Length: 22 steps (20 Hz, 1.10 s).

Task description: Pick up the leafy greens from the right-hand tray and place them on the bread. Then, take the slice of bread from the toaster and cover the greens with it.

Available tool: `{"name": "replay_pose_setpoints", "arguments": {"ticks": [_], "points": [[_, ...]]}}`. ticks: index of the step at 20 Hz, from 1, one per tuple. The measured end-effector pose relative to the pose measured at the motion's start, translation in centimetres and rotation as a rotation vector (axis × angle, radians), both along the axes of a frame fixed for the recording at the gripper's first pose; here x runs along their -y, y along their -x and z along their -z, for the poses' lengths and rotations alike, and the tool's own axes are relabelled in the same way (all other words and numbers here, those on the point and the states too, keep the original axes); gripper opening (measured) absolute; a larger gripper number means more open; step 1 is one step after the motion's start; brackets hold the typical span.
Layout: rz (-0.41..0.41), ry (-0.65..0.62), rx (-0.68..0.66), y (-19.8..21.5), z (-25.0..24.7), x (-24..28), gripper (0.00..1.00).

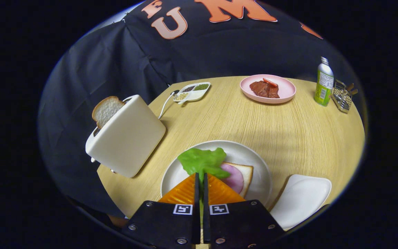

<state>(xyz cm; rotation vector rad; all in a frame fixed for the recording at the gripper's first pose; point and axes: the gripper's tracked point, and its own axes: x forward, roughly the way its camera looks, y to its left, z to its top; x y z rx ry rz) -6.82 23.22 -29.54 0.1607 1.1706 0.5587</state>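
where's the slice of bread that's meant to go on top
In the gripper view, the bread slice stands in the toaster, left of the white plate and beyond the gripper.

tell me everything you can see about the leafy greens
The greens are one bright green, ruffled leaf, glossy like plastic. The hand-held gripper is shut on its near end, both fingers pressing it. The leaf hangs out ahead of the fingertips over the round white plate, above the pink ham on the bread.
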Motion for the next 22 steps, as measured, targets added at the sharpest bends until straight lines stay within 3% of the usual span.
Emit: {"name": "replay_pose_setpoints", "arguments": {"ticks": [5,12,18,22], "points": [[-0.015,0.059,0.057,-0.3,0.6,0.6,0.1],[-0.06,0.162,0.086,-0.2,1.9,2.0,0.45],[-0.041,0.17,0.148,-1.5,-0.7,2.1,0.68],[-0.048,0.151,0.171,-2.1,-3.3,0.5,0.77]]}}
